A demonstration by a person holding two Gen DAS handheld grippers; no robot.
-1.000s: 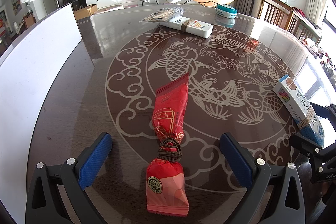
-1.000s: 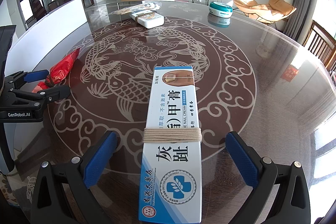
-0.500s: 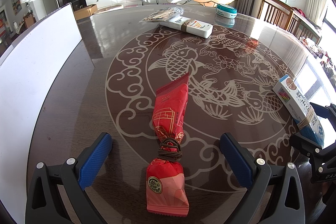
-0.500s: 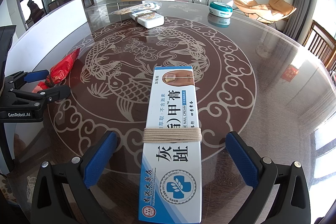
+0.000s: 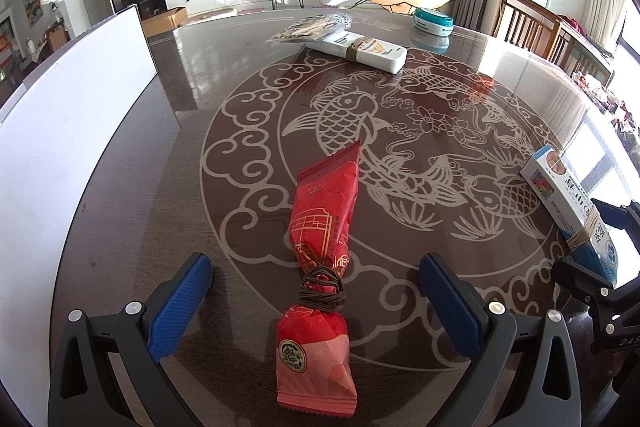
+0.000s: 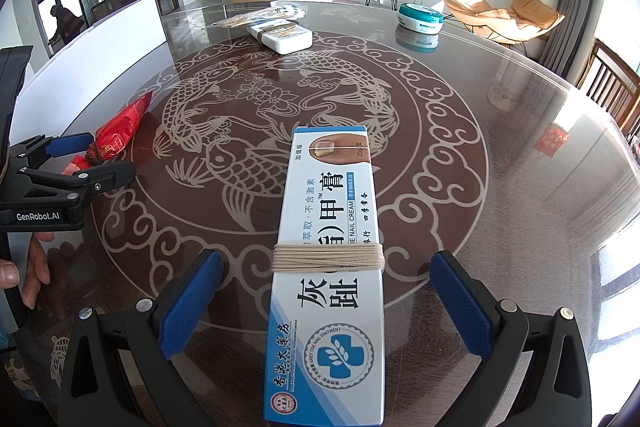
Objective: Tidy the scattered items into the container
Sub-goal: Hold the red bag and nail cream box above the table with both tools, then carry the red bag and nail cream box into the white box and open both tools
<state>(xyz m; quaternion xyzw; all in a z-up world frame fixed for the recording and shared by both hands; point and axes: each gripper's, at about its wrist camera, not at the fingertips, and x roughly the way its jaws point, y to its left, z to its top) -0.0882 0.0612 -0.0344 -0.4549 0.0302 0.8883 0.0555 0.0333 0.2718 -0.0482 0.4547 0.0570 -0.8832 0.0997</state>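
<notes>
My left gripper stands with its jaws spread wide on either side of a red foil snack packet cinched with brown cord, which lies flat on the dark glossy table with pale fish and cloud patterns, neither blue pad touching it. My right gripper is likewise wide apart around a long white and blue ointment carton bound with beige string, clear of both sides. Farther off, a white rectangular box tied with twine lies just beside a clear plastic bag of pale sticks, with a round teal and white case off to the right. A tall white panel stands along the table's left edge.
</notes>
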